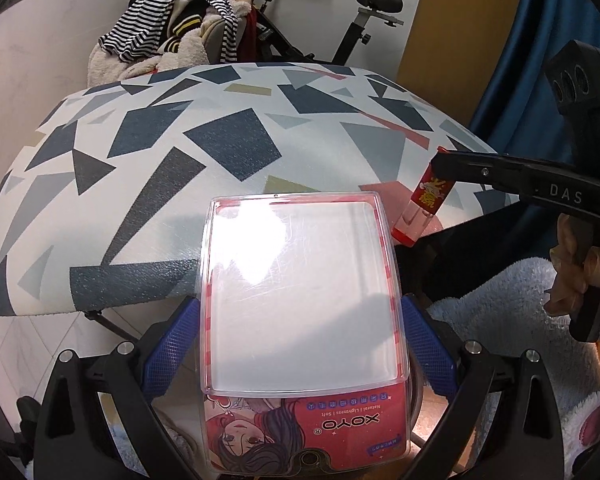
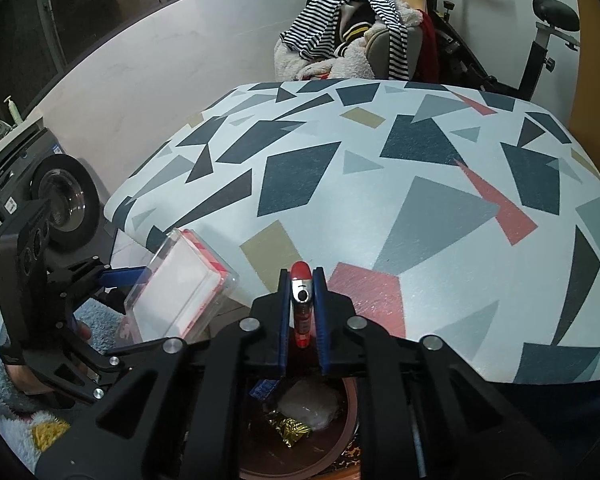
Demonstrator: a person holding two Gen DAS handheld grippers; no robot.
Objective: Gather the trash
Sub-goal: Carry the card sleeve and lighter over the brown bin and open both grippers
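Note:
My left gripper is shut on a clear plastic blister package with a red printed card, held at the near edge of the patterned table. The package also shows in the right wrist view. My right gripper is shut on a red lighter, held upright above a brown trash bin holding a gold wrapper and clear plastic. The lighter also shows in the left wrist view, hanging from the right gripper's fingers.
A chair piled with striped and fleece clothes and an exercise bike stand behind the table. A washing machine is at the left. A fluffy blue rug lies on the floor. A blue curtain hangs at the right.

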